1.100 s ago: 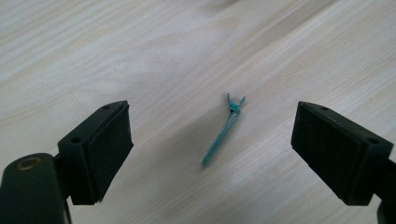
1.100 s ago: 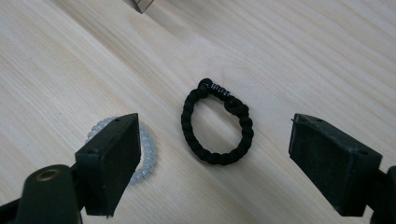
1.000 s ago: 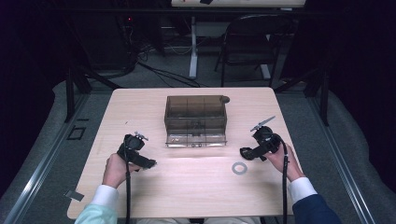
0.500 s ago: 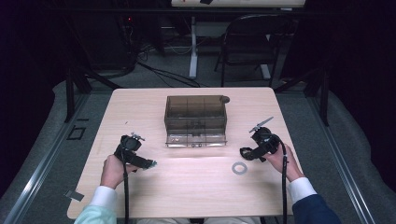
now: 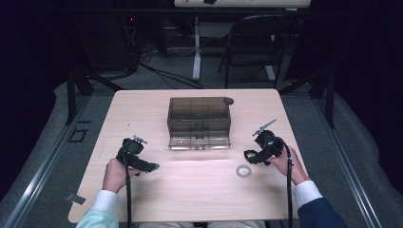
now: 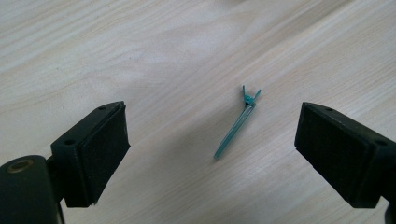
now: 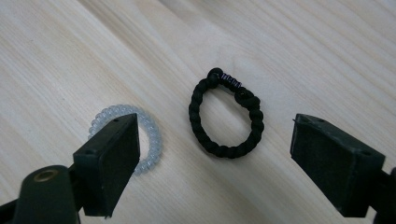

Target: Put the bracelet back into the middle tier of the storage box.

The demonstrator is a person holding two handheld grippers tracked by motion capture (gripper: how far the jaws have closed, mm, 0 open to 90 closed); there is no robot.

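We hold left tool (image 6: 212, 140) jaws wide above teal clip (image 6: 237, 122) near bench (image 5: 199, 199) left edge; clip's long axis diagonal, forked end away. Right tool (image 7: 215, 161) jaws wide over black hair tie (image 7: 227, 114), clear coil tie (image 7: 149, 140) beside, open bench around.

- No readable text, label, brand, number or sign anywhere.
- Only a short pale-flecked band on the black braided hair tie (image 7: 227, 114), lying on the light wooden table (image 7: 303, 51); too small and blurred to read as letters.
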